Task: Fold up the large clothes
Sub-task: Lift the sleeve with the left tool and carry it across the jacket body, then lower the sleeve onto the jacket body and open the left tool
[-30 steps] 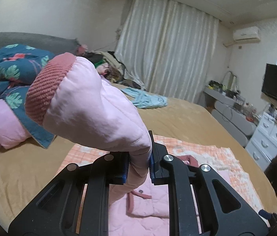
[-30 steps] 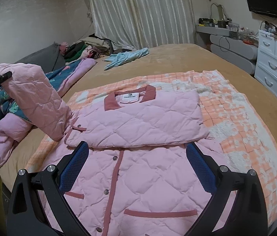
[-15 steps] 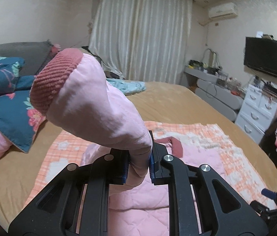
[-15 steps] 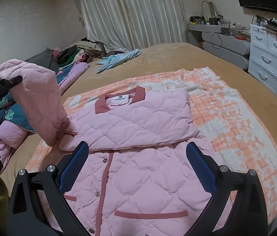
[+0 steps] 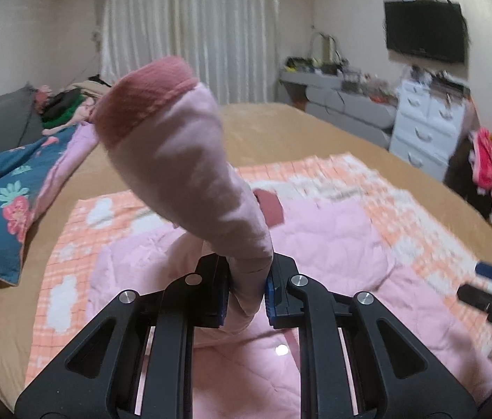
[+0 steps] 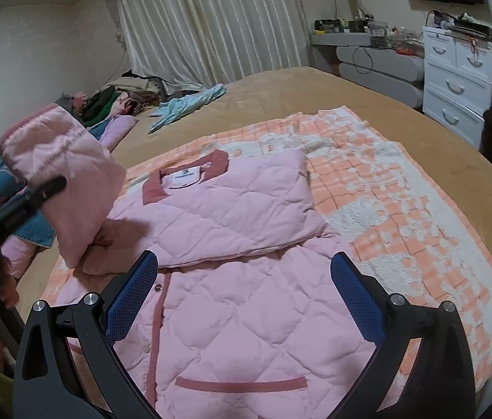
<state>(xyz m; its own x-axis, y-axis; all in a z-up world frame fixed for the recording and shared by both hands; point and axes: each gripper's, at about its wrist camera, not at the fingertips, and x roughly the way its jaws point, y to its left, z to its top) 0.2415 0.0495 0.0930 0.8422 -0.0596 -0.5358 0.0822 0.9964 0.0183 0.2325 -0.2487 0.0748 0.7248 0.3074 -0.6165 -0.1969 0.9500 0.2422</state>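
a: where do we have the jacket [image 6: 242,317]?

b: spread on the checked blanket [image 6: 396,209] on the bed [image 6: 315,87], its right side folded over the chest.

a: and our left gripper [image 5: 246,289]?

b: clenched on the left sleeve [image 5: 190,174], lifted above the jacket's left edge, cuff up.

a: our right gripper [image 6: 244,300]?

b: jaws wide, grasping nothing, over the near hem.

Pink quilted jacket [image 6: 246,296] lies flat on the bed, top half folded down, one sleeve [image 5: 190,181] lifted up.
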